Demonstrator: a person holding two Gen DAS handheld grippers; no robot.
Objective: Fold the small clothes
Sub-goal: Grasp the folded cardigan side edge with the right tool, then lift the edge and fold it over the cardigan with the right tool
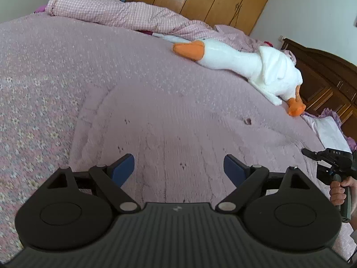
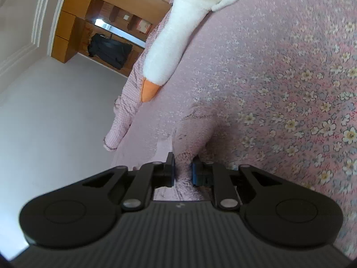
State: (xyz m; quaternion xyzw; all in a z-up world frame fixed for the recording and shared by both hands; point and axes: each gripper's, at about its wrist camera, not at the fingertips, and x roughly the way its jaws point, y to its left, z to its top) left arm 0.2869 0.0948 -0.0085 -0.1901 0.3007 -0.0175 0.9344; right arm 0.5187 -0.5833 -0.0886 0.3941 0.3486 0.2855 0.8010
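Beside the toy goose [image 1: 234,60] our right hand-held gripper [image 2: 183,169] pinches the pink garment [image 1: 178,129], seemingly unfolded; left hand-held gripper [image 1: 179,167] gapes.

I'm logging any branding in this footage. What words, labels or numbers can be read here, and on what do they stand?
"DAS": on the right gripper, seen from the left wrist view.
A small pale logo mark, no letters, on the left gripper body.
Items on the wooden cabinet shelves: too blurred to read.
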